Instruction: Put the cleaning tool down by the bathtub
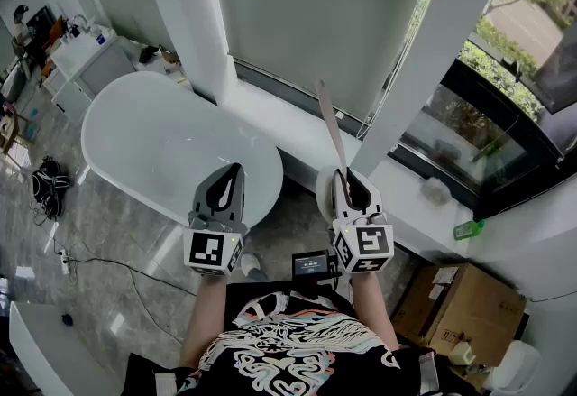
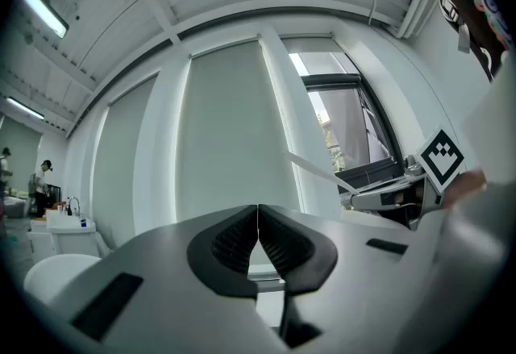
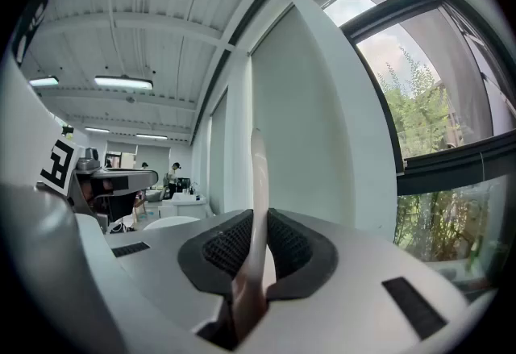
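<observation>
Gripping cleaning tool (image 1: 331,128) by thin handle: right gripper (image 3: 258,219), jaws clamped on it, shaft projecting toward far window ledge (image 1: 288,128). Left gripper (image 2: 257,211) jaws pressed together, nothing between. Both held near right end of white bathtub (image 1: 171,146). Grey floor (image 1: 117,232) beside near rim; cable (image 1: 99,261) at left; cardboard box (image 1: 460,299) at right.

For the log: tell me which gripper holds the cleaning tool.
The right gripper: its jaws clamp the cleaning tool by its long flat handle. The left gripper has its jaws shut on nothing.
</observation>
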`<state>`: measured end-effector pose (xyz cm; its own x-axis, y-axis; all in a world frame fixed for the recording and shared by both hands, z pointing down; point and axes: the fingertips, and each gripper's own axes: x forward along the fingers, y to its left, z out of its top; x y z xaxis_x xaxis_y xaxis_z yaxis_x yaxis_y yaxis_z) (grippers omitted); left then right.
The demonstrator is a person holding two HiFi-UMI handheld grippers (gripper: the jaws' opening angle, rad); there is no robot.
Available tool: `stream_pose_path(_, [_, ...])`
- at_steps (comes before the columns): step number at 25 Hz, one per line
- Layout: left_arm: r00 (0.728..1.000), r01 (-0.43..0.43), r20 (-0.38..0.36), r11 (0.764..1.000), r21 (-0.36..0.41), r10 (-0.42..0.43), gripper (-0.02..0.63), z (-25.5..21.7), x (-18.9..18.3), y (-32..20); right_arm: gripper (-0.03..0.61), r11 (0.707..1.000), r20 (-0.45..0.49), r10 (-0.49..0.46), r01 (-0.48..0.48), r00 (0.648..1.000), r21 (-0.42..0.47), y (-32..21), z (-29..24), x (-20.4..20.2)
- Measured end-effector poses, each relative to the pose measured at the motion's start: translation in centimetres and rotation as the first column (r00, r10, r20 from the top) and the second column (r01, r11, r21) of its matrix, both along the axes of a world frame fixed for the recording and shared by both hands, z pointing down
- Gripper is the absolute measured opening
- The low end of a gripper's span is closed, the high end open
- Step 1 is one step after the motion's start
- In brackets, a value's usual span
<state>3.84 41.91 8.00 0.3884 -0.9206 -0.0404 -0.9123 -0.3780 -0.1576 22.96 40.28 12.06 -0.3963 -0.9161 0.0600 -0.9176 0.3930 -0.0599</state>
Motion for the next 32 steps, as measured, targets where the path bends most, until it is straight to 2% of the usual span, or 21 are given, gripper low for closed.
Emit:
stream_pose_path(8, [1.000, 0.010, 0.023, 1.000, -0.001, -0.010, 0.017, 0.1, 0.8, -0.5, 0.067, 1.000, -0.022, -0.008, 0.008, 1.000, 0.017, -0.2, -0.2, 1.2])
stream_pose_path(16, [0.998, 0.047, 0.033, 0.999, -0.002, -0.047, 0.017, 0.4, 1.0, -0.6, 0.068, 1.000, 0.003, -0.016, 0.016, 1.000, 0.004, -0.6, 0.3, 2.1])
stream_pose_path(21, [0.999, 0.033, 0.030, 0.999, -0.030, -0.032, 0.017, 0.8, 1.1, -1.5, 0.068, 1.000, 0.000, -0.021, 0.021, 1.000, -0.004, -1.0, 0.8, 2.4])
stream_pose_path(27, [0.999, 0.036, 0.030, 0.998, -0.046, -0.035, 0.017, 1.5, 1.1, -3.8, 0.069, 1.000, -0.009, -0.021, 0.021, 1.000, -0.020, -2.5, 1.5, 2.8])
stream_pose_path(32, [1.000, 0.018, 0.024, 0.998, -0.060, -0.017, 0.017, 2.2, 1.1, -6.9, 0.069, 0.999, -0.028, 0.017, -0.018, 0.999, -0.036, -5.2, 2.4, 3.4])
